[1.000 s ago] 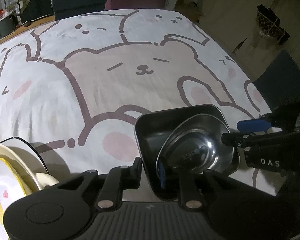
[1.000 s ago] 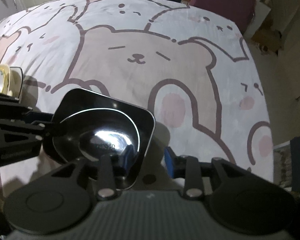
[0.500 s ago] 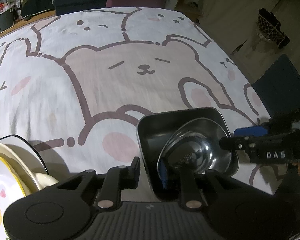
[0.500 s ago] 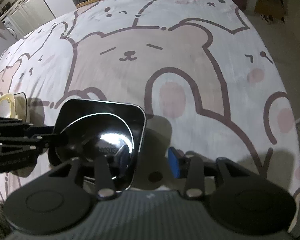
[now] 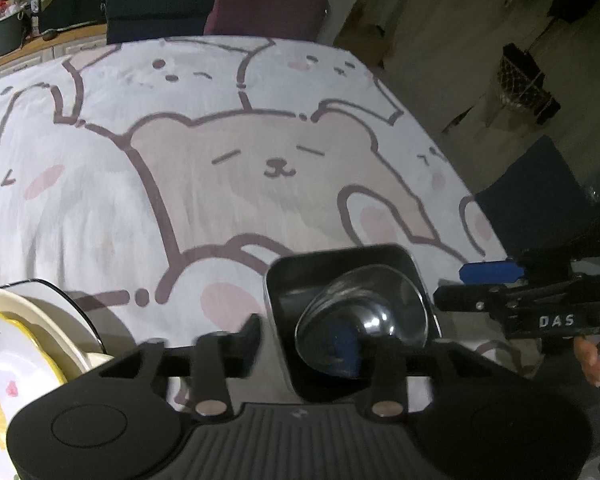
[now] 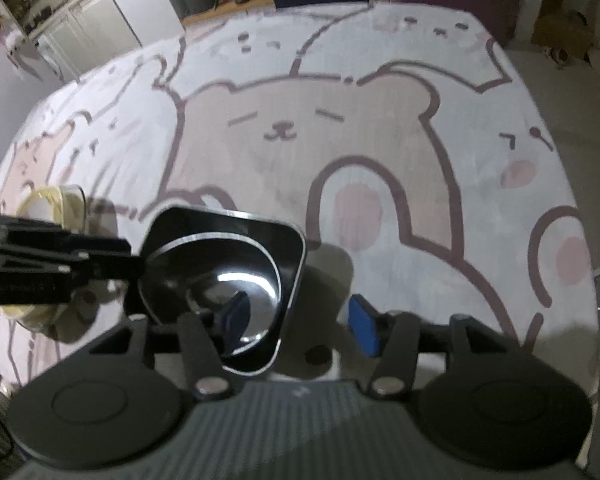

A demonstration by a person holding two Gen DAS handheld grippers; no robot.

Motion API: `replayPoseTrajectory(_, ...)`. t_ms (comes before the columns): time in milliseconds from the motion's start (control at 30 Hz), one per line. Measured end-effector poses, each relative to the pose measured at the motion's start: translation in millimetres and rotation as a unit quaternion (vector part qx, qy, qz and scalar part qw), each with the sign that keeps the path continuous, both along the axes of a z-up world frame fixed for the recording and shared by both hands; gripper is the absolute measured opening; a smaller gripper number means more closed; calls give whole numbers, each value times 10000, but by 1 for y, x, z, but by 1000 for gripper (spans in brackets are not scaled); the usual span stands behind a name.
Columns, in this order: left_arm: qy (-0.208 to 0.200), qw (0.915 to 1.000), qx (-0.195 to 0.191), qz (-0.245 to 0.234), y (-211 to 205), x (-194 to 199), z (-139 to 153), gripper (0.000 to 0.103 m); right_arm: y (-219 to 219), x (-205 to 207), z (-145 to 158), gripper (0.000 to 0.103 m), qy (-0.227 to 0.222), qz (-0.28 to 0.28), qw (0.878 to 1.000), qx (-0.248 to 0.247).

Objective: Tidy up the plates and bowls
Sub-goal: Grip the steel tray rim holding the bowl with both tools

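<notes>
A black square dish [image 5: 284, 280] rests on the bear-print cloth with a shiny steel bowl [image 5: 364, 312] inside it. My left gripper [image 5: 316, 344] straddles the dish's near left rim. Its jaws are opening, and the outer finger [image 5: 252, 336] stands clear of the rim. In the right wrist view the same dish [image 6: 288, 248] and bowl [image 6: 216, 280] lie low left. My right gripper [image 6: 300, 318] straddles the dish's right rim with its jaws opening, and its blue pad [image 6: 364, 324] is well off the dish. Each gripper appears in the other's view, the right gripper [image 5: 452, 286] and the left gripper [image 6: 132, 260].
A stack of cream plates with yellow rims [image 5: 20, 340] sits at the left, and shows as a pale stack [image 6: 48, 200] behind the left gripper. The cloth-covered table [image 5: 220, 160] drops off at the right, where a dark chair [image 5: 540, 200] stands on the floor.
Both grippers' jaws have widened and let go of the dish's rims. The right gripper has shifted slightly. The dish and bowl have stayed on the cloth.
</notes>
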State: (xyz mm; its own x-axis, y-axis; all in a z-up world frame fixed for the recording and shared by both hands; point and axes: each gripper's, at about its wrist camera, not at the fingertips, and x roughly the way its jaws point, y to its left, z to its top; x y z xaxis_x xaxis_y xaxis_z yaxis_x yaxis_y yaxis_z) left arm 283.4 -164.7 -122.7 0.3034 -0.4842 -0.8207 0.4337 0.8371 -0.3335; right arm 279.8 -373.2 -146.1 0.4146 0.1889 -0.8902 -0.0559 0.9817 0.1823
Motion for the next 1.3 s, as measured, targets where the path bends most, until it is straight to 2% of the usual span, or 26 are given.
replayPoseTrajectory(33, -39, 10000, -18, 27, 2, 0, 2, 57, -1, -1, 4, 63, -76, -20, 10000, 32)
replayPoseTrajectory(200, -11, 9996, -10, 289, 10, 7, 1, 58, -10, -6, 16, 63, -356, -276, 9989, 124)
replayPoseTrajectory(300, -18, 9991, 121, 394, 10, 13, -4, 59, -12, -3, 13, 62, -347, -458, 9983, 18)
replayPoseTrajectory(433, -30, 9989, 220, 419, 8, 19, -10, 69, -10, 4, 5, 62, -254, -489, 9984, -85)
replayPoseTrajectory(667, -90, 9985, 389, 372, 2, 26, -16, 68, -1, 13, -6, 62, -136, -478, 9982, -344)
replayPoseTrajectory(767, -42, 9987, 394, 331, 0, 29, -20, 62, 0, 16, -10, 62, -78, -477, 9981, -389)
replayPoseTrajectory(900, 97, 9986, 423, 298, 0, 31, -26, 39, -1, 17, -14, 61, 5, -491, 9979, -433)
replayPoseTrajectory(1133, 202, 9992, 294, 156, -2, 26, -28, 23, -3, 16, -17, 55, 108, -455, 9982, -374)
replayPoseTrajectory(1300, 241, 9993, 291, 23, -6, 20, -27, 14, 1, 13, -16, 43, 171, -310, 9988, -325)
